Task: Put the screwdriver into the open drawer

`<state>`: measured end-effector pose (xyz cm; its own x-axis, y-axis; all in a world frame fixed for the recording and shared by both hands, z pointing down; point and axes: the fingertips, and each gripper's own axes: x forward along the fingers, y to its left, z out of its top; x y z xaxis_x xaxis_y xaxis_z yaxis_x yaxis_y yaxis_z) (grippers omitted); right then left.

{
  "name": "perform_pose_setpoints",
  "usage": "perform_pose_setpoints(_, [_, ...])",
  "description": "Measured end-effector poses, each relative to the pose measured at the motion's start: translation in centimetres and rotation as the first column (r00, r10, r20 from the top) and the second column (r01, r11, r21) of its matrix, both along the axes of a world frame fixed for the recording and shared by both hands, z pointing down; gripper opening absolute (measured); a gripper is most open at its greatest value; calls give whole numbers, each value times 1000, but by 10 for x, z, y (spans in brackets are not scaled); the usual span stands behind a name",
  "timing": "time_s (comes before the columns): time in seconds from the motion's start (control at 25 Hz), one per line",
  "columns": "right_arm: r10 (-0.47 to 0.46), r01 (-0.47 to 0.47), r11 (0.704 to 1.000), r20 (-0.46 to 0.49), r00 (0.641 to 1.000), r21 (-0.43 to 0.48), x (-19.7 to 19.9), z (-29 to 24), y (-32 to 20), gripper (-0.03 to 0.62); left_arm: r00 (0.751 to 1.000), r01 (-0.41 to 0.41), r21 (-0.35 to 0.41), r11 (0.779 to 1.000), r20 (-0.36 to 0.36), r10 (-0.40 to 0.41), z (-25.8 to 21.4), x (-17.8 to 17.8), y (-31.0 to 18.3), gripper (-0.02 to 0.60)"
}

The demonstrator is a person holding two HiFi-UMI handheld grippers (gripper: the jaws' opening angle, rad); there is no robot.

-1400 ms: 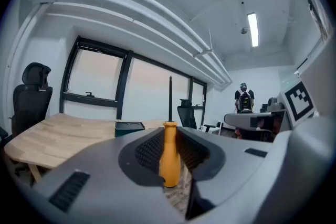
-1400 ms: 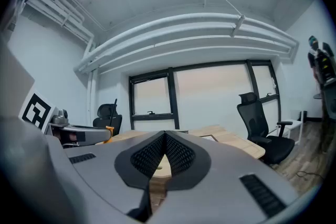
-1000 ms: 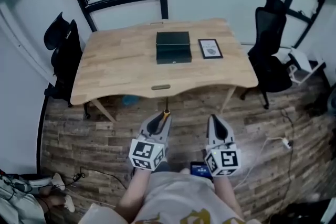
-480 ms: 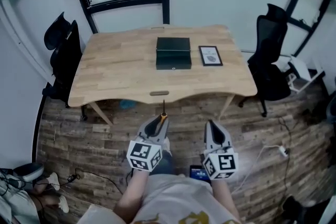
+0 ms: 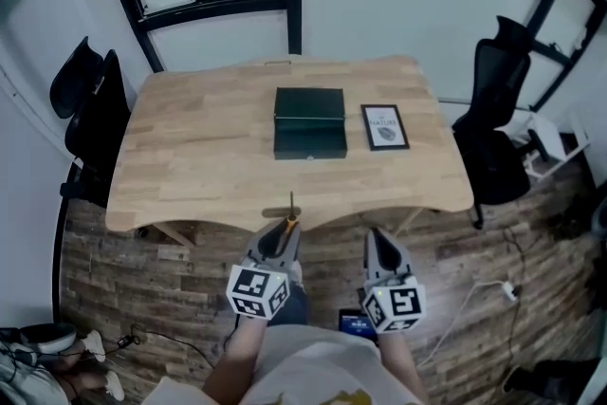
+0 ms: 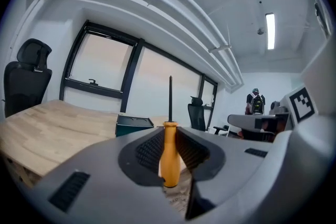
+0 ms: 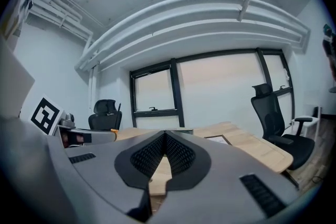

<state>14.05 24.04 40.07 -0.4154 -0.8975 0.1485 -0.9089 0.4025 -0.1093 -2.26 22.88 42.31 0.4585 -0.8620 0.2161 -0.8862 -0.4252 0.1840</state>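
Observation:
My left gripper (image 5: 283, 234) is shut on a screwdriver (image 5: 290, 215) with an orange handle (image 6: 169, 156). Its thin dark shaft (image 6: 170, 98) points up past the jaws, toward the table. In the head view the shaft's tip lies over the table's front edge. A dark green drawer box (image 5: 309, 122) stands at the middle of the wooden table (image 5: 190, 156), well beyond both grippers. The same drawer box (image 6: 134, 125) shows left of the shaft in the left gripper view. Beside the left one, my right gripper (image 5: 380, 244) is shut with nothing in it, its pads (image 7: 157, 153) meeting.
A framed picture (image 5: 385, 127) lies just right of the box. Black office chairs stand at the table's left (image 5: 87, 119) and right (image 5: 501, 114). A black-framed window (image 5: 213, 0) runs behind the table. Cables (image 5: 493, 294) trail over the wood floor at right.
The table has come closer in the head view. Both grippers now sit at its front edge, still side by side, with the screwdriver still held in the left one.

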Motion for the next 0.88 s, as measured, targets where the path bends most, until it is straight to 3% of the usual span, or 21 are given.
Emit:
perform_pose_setpoints(0.24, [3, -3, 999, -9, 1000, -47, -24, 7, -101, 0, 1000, 3, -51, 999, 20, -2, 6, -30, -107, 75])
perform_pose_setpoints(0.44, [37, -39, 996, -24, 999, -80, -32, 13, -171, 0, 1000, -10, -50, 999, 28, 11, 5, -43, -184, 75])
perform_pose_setpoints(0.88, [88, -90, 990, -26, 996, -105, -48, 25, -238, 0, 999, -47, -79, 996, 22, 48, 16, -65, -251, 75])
